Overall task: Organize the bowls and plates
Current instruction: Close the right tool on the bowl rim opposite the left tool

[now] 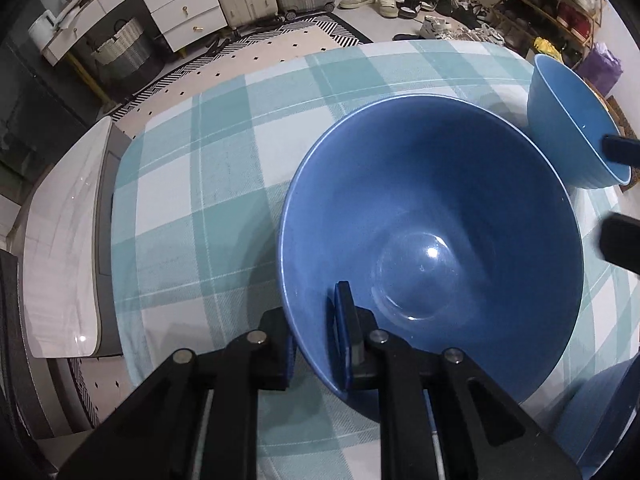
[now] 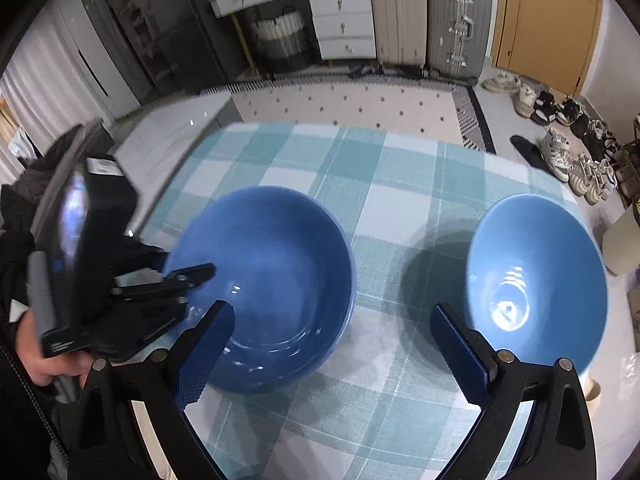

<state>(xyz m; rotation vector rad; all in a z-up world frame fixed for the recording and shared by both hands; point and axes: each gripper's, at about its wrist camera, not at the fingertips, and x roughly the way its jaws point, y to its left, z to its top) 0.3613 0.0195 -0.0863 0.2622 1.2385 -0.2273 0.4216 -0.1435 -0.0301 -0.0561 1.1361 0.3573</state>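
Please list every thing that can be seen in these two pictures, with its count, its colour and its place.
dark blue bowl: 1, dark blue, on the checked cloth, left side
light blue bowl: 1, light blue, on the cloth, right side
tablecloth: 1, teal and white checks, covers the table
suitcases: 2, beige and grey, against the far wall
drawer unit: 1, white, beside the suitcases
shoes: many, mixed colours, on the floor at right
left gripper: 1, black, clamped on the dark bowl's rim
right gripper: 1, black, open, between the bowls

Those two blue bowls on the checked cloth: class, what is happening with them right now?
A person holds a gripper in each hand. The left gripper is clamped on the near rim of the dark blue bowl, one finger inside, one outside. The right gripper is open, over the checked tablecloth between that bowl and the light blue bowl, holding nothing.
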